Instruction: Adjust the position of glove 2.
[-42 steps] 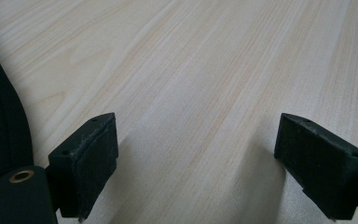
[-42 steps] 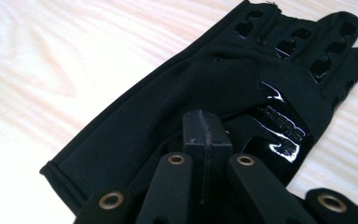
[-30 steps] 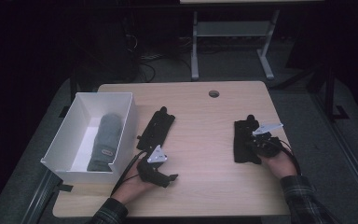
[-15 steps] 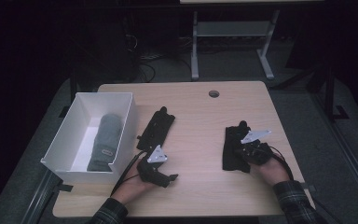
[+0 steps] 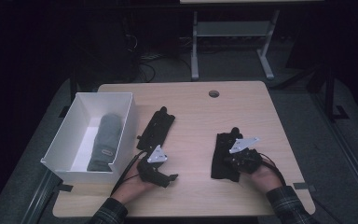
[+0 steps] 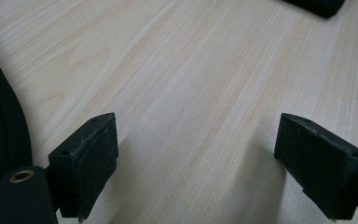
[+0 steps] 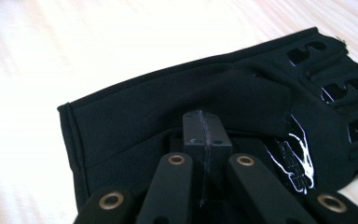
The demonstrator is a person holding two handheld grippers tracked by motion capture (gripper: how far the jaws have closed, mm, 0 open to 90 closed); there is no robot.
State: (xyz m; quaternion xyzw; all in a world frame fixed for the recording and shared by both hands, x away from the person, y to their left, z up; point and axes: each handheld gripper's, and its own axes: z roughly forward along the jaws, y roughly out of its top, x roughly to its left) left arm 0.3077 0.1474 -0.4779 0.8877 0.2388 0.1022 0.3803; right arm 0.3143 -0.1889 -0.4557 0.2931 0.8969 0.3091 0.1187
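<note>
Right gripper (image 5: 235, 161): held in the person's right hand at the near right of the table; its jaws are pressed together, pad against pad, and in the right gripper view a fold of black fabric rises just past their tips. Whether any cloth is pinched between the pads I cannot tell.

Right-hand glove (image 7: 205, 107): a black fingerless glove lying flat on the wood at the near right, under and just beyond the right gripper. Its cuff edge points left in the right gripper view, the cut-out finger holes sit at the far right, and white lettering shows beside the jaws.

Left gripper (image 6: 209, 154): held in the person's left hand at the near left-centre of the table, just off the near right corner of the box. Its jaws stand wide apart over bare wood, with nothing between the pads.

Second glove (image 5: 156, 129): another black glove, lying along the right wall of the box, far of the left gripper and well apart from the first glove.

White box (image 5: 129, 122): open-topped, at the left edge of the table.

Grey roll (image 5: 105, 141): a rolled grey cloth lying lengthwise inside the box.

Table (image 5: 200, 112): light wood, with a round cable hole near its far edge.
</note>
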